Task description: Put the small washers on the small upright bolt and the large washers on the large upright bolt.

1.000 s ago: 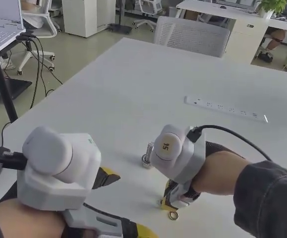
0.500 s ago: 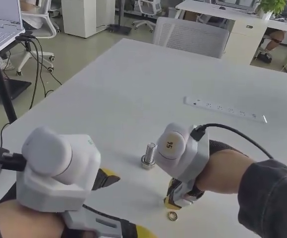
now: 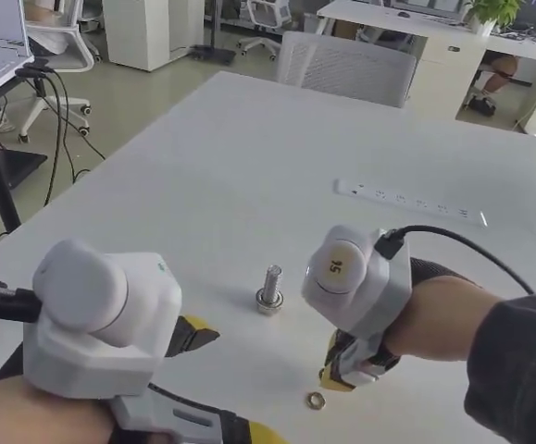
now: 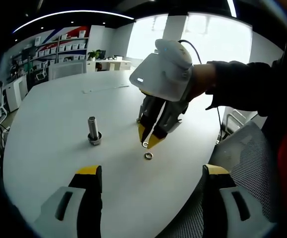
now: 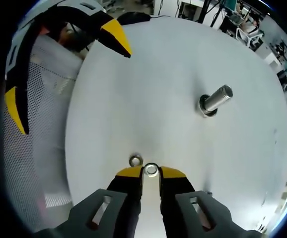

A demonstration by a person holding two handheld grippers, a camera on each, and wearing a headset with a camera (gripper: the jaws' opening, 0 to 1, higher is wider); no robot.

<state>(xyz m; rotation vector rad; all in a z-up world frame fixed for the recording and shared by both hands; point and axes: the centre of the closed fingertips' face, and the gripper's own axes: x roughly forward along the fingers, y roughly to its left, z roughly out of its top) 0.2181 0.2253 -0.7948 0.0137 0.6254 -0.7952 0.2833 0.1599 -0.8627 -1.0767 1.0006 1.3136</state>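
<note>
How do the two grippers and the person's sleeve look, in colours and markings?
The left gripper and the right gripper both have white bodies and black jaws with yellow tips. The right one bears a round label with the number 15, and a black cable leaves it. The sleeve is dark grey.

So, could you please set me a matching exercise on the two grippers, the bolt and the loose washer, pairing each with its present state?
Things:
1. left gripper
2. right gripper
3. bolt
4. loose washer

States:
A. lying flat on the table
B. standing upright
C. open, holding nothing
D. shut on a second washer

Pairs: 1-C, 2-D, 3-B, 4-A
</note>
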